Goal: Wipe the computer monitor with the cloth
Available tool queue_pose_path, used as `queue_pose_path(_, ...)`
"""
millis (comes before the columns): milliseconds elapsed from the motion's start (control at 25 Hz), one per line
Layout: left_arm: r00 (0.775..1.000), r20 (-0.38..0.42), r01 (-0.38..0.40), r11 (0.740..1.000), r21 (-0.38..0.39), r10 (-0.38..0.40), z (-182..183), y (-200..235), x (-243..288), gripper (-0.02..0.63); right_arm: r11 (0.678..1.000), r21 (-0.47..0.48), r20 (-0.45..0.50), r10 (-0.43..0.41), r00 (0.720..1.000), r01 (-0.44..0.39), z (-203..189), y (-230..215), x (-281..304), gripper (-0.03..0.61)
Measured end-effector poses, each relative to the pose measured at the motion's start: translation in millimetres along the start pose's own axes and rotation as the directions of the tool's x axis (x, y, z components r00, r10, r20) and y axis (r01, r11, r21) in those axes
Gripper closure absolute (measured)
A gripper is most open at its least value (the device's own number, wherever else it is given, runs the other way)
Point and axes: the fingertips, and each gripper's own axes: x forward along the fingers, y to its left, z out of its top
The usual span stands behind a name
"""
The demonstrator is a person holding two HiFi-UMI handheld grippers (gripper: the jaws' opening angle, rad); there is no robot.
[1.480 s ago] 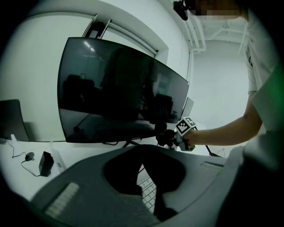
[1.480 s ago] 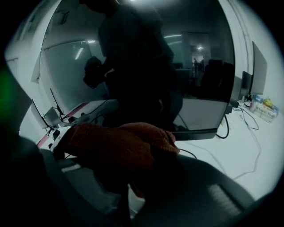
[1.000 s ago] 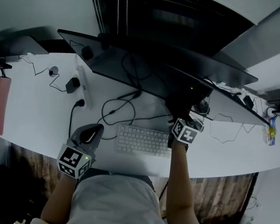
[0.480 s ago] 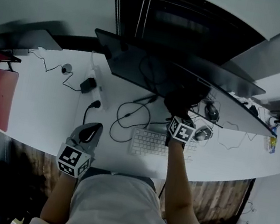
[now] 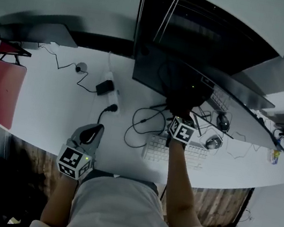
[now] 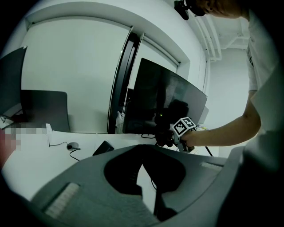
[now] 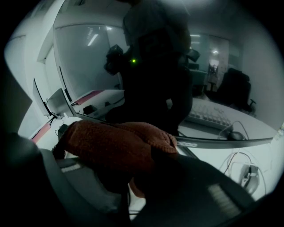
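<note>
The right gripper's [image 7: 128, 179] jaws are clamped on a bunched, fuzzy rust-orange cloth [image 7: 115, 144], which bulges out above them and lies up against the glossy dark screen of the wide black computer monitor [image 7: 88, 53]; the glass mirrors the room and a keyboard. In the head view this right gripper [image 5: 182, 112] reaches forward over the long white desk [image 5: 52, 100] to the lower part of the monitor [image 5: 191, 83], near a small green light, with the person's bare forearm [image 5: 179, 182] stretched behind it. The left gripper's [image 6: 146, 177] jaws are drawn together with only a thin slit between them and nothing held. That left gripper [image 5: 90, 135] sits at the desk's near edge, well apart from the monitor [image 6: 168, 102]. A white keyboard [image 5: 189, 155] lies under the right arm, a mouse [image 5: 213, 143] just beyond it, black cables loop beside a white power strip [image 5: 113, 99], and a flat red pad [image 5: 2, 91] lies far left.
</note>
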Motion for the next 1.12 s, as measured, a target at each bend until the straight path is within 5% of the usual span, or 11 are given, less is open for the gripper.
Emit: queue_pose_path(1120,0.998,0.003,-0.063,0.997,-0.048,0.063,-24,133,-71,0.606,0.996,-0.01,0.048,0.086,0.995,-0.085,38,187,53,0.538)
